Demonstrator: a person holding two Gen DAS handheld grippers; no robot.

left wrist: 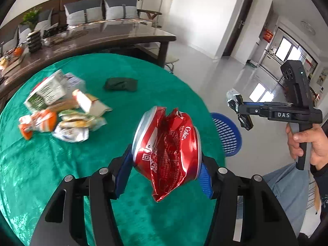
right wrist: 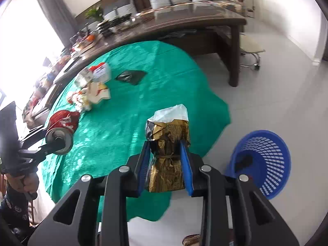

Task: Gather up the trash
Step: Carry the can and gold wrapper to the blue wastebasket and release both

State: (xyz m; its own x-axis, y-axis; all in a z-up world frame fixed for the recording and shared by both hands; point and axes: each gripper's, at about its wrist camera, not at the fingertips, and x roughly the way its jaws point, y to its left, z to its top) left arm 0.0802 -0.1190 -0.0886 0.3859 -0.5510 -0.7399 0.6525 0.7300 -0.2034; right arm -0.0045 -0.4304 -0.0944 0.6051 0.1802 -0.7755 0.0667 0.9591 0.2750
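- The left tool (left wrist: 166, 164) is clamped on a crushed red Coke can (left wrist: 167, 153); its blue pads (left wrist: 123, 176) press the can's two sides, and the can hangs clear above the green cloth (left wrist: 51, 174)
- The right tool (right wrist: 166, 164) grips a gold and black wrapper (right wrist: 168, 153) pinched at its waist between the blue pads (right wrist: 143, 164); a clear plastic end sticks up from the wrapper's top
- In the right view the wrapper sits over the near edge of the cloth-covered counter (right wrist: 133, 102), where the cloth drapes toward the pale floor (right wrist: 276, 82)
- A blue basket (right wrist: 264, 164) stands on the floor just beside the counter, to the right of the right tool, with something dark inside that I cannot make out
- In the left view a hand (left wrist: 307, 143) holds the right tool's handle out past the counter edge, above the basket
- Farther on the cloth lies a heap of wrappers and cartons (left wrist: 61, 110), blurred, in white, orange and green
- A dark green bag (left wrist: 121, 84) lies flat beyond the heap, apart from it
- Behind the counter stands a long dark table (left wrist: 123, 34) with a potted plant (left wrist: 32, 30) and clutter
- A sofa with grey cushions (left wrist: 102, 10) lines the far wall
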